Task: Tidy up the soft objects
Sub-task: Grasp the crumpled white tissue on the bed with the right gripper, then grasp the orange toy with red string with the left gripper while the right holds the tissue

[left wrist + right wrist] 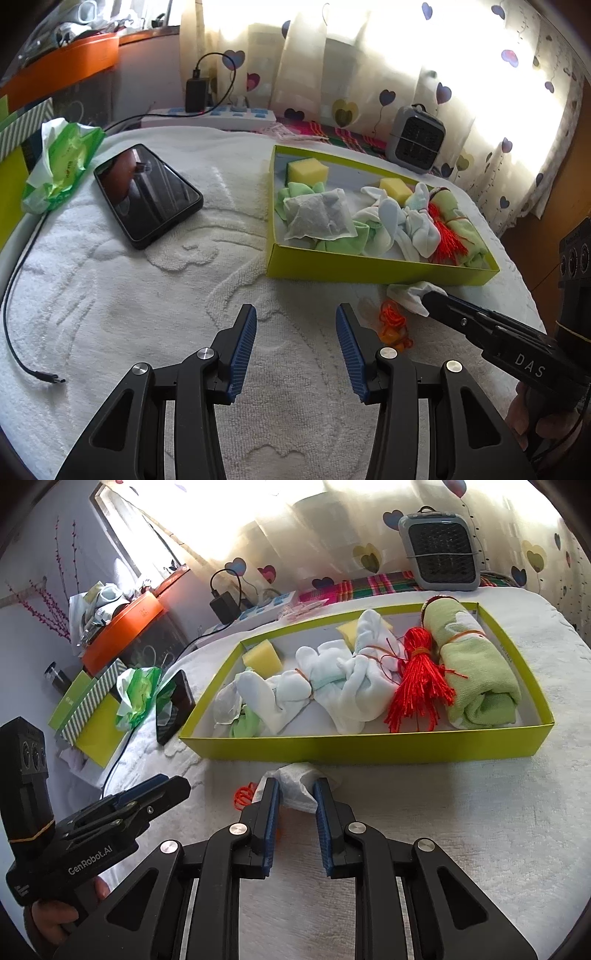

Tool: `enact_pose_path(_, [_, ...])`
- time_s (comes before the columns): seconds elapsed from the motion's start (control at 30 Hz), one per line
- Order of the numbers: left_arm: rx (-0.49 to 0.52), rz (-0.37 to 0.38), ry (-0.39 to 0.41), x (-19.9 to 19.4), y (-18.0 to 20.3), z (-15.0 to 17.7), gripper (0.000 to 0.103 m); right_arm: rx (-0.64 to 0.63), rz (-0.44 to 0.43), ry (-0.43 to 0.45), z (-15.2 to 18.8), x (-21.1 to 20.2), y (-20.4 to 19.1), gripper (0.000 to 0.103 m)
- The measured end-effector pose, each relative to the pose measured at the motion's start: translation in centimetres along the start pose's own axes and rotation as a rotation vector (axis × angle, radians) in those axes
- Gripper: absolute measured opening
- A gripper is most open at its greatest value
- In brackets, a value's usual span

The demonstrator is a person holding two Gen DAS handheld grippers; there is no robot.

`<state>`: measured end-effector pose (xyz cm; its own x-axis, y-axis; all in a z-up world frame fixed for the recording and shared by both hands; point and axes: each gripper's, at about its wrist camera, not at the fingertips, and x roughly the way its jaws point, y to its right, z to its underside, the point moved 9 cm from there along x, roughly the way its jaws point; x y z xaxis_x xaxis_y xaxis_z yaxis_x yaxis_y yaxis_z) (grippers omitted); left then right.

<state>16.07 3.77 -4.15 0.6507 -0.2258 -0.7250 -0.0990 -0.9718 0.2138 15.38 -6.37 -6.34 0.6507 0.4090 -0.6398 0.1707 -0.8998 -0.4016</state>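
Pinching a crumpled, translucent white pouch (300, 780), the right gripper's (295, 788) fingers squeeze its wrinkled folds.

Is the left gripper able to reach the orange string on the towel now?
Probably yes. The left gripper is open with nothing between its fingers, and the orange string lies on the towel just beside its right finger, uncovered. The right gripper, shut on a white sachet, is close by.
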Motion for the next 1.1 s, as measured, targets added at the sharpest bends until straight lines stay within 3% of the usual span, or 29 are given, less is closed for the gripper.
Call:
enact_pose_path(0.33, [0.001, 0.074, -0.054, 0.8, 2.0, 0.6, 0.044, 0.022, 0.007, 0.04, -0.2, -1.6, 1.1, 0.019])
enact_pose_path(0.77, [0.108, 0.053, -0.09, 1.8, 6.2, 1.5, 0.044, 0.025, 0.022, 0.076, 0.1, -3.5, 2.5, 0.019])
enact_pose_path(1.1, [0.129, 0.022, -0.102, 2.7, 7.0, 1.7, 0.044, 0.019, 0.035, 0.091, 0.1, -4.2, 3.3, 0.019])
